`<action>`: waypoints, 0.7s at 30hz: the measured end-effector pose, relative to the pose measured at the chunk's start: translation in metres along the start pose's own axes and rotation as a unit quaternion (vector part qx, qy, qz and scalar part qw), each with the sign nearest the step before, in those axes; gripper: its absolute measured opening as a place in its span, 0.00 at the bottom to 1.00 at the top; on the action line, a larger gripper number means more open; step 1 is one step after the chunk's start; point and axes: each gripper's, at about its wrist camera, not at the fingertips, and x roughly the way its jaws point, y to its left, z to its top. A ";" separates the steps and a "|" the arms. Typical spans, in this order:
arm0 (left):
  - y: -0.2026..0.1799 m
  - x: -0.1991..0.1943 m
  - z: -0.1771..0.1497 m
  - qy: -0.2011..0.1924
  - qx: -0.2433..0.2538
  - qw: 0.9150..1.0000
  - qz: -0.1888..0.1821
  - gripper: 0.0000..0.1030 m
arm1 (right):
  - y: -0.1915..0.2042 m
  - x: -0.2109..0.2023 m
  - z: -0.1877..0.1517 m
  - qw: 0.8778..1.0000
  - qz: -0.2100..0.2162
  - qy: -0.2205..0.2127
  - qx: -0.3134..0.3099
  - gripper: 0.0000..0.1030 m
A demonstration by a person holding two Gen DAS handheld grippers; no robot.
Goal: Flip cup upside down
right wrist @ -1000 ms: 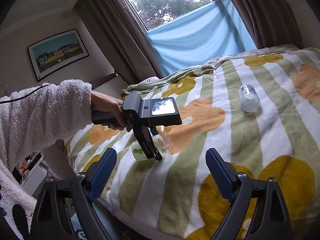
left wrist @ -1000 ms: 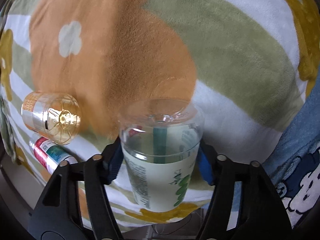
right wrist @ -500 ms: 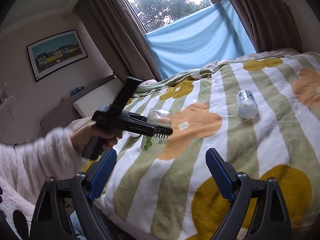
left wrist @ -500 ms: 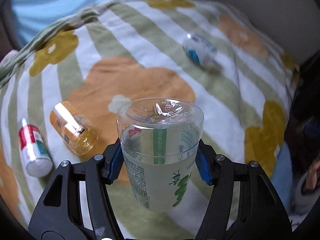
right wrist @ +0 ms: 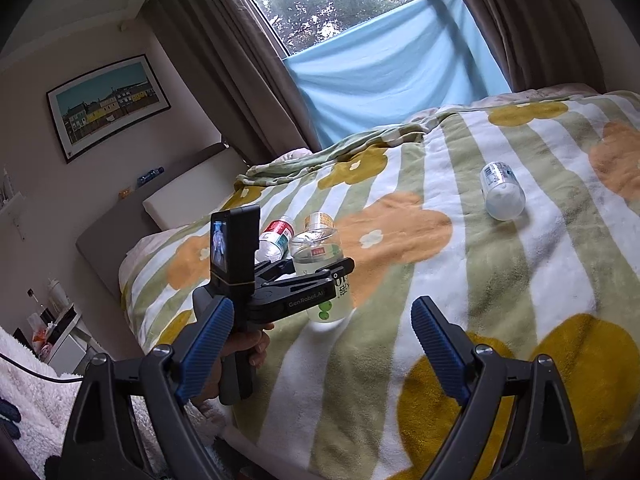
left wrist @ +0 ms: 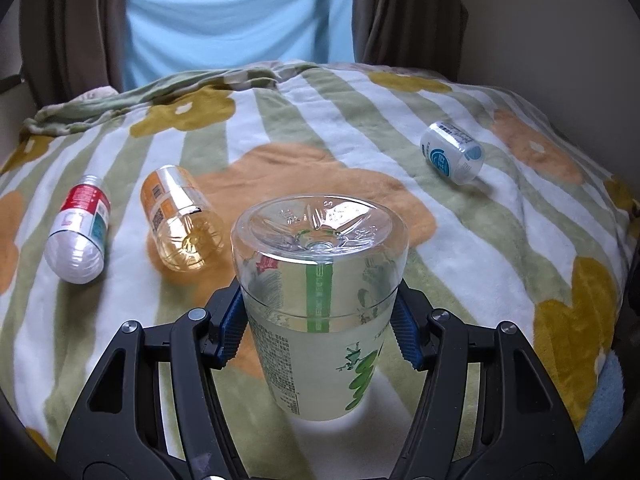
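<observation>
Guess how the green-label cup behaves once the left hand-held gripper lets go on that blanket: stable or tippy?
Probably tippy: the green-label cup stands base-up on its narrower end, on a soft fleece blanket. It looks like thin, empty clear plastic, so likely light and easily nudged. The left hand-held gripper should open gently.

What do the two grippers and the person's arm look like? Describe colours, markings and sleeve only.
Both grippers have black, skeletal plastic frames with triangular cut-outs and silver pivot bolts, ending in ribbed blue pads. The left gripper shows white "GenRobot.AI" lettering on its side in the right wrist view, plus a black camera block with a lit screen on top. The right gripper looks alike. A fluffy white sleeve with a black cable shows lower left.
</observation>
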 end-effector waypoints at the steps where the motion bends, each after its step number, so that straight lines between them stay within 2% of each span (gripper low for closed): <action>1: 0.002 0.000 -0.001 0.003 -0.008 1.000 -0.003 0.57 | 0.000 0.000 0.000 1.000 0.000 0.000 0.001 0.86; 7: 0.001 -0.008 -0.009 0.015 -0.004 1.000 -0.002 0.59 | 0.003 0.005 0.000 1.000 0.003 0.006 -0.005 0.86; 9: 0.000 -0.008 -0.008 0.025 -0.008 1.000 -0.009 0.71 | 0.004 0.007 -0.001 1.000 0.005 0.006 -0.005 0.86; 10: 0.000 -0.009 -0.008 0.024 -0.013 1.000 -0.010 0.90 | 0.005 0.007 -0.001 1.000 0.006 0.005 -0.005 0.86; 11: -0.001 -0.012 -0.008 0.016 -0.015 1.000 -0.011 1.00 | 0.006 0.007 0.000 1.000 0.007 0.005 -0.005 0.86; 13: -0.002 -0.019 -0.008 0.001 -0.018 1.000 -0.013 1.00 | 0.008 0.007 0.000 1.000 0.009 0.003 -0.009 0.86; 21: 0.001 -0.037 -0.004 0.007 -0.027 0.999 -0.016 1.00 | 0.015 0.006 0.003 1.000 0.001 0.001 -0.018 0.86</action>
